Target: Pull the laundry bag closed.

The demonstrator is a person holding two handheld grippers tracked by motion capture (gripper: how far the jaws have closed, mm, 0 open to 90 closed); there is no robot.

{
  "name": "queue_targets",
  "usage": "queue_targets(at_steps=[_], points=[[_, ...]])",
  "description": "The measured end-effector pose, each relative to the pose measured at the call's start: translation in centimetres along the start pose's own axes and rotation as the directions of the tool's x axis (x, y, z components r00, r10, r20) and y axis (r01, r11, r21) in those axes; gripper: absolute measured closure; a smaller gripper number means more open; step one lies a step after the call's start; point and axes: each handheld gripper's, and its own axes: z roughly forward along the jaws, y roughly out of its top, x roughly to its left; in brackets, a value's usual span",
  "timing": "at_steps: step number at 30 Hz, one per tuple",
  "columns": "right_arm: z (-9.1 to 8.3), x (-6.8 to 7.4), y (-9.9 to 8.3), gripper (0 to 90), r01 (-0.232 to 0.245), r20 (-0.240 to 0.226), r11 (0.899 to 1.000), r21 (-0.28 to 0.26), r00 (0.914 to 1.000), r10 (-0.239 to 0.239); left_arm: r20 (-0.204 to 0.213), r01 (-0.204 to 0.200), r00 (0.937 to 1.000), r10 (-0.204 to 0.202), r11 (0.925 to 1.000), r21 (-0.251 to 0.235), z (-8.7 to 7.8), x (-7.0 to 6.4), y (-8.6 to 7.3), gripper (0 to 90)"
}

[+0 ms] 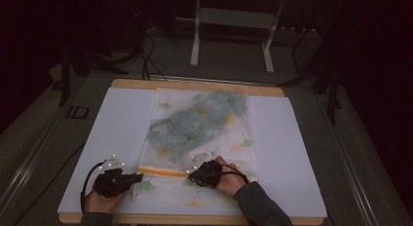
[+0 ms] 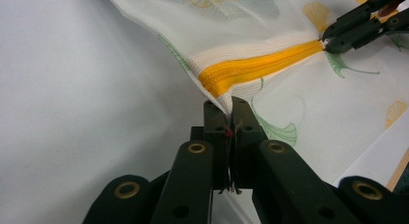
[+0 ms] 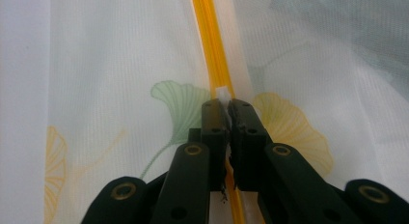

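A white mesh bag (image 1: 204, 123) printed with ginkgo leaves lies flat on the white mat, with something grey-green inside it. A yellow zipper (image 1: 163, 171) runs across its near end. My left gripper (image 1: 139, 177) is shut on the bag's corner at the zipper's left end, and the left gripper view shows the jaws (image 2: 226, 105) pinching the fabric just below the zipper (image 2: 260, 64). My right gripper (image 1: 190, 176) is shut on the white zipper pull (image 3: 223, 93), its jaws (image 3: 226, 104) straddling the zipper (image 3: 210, 40). It also shows far off in the left gripper view (image 2: 325, 40).
A white mat (image 1: 117, 133) covers a wooden table (image 1: 195, 84) and extends to either side of the bag. Beyond the table stands a white metal frame (image 1: 234, 16) on a dark floor with cables.
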Motion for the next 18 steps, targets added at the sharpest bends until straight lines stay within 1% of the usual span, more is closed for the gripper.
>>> queue_targets(at_steps=[13, 16, 18], points=[[-0.55, -0.19, -0.68, 86.3, -0.003, 0.01, 1.0, 0.011, 0.9999, 0.003, 0.0, -0.002, 1.0, 0.002, 1.0, -0.001, -0.02, 0.02, -0.01, 87.9], [-0.63, -0.21, -0.78, 89.7, -0.003, 0.012, 1.0, 0.013, 0.9999, 0.003, 0.0, -0.001, 1.0, 0.001, 1.0, -0.001, -0.03, 0.03, -0.01, 87.9], [-0.67, -0.23, -0.83, 90.0, -0.008, 0.013, 1.0, 0.01, 0.9999, 0.008, -0.001, 0.0, 1.0, 0.0, 1.0, 0.0, -0.05, 0.06, -0.02, 87.9]])
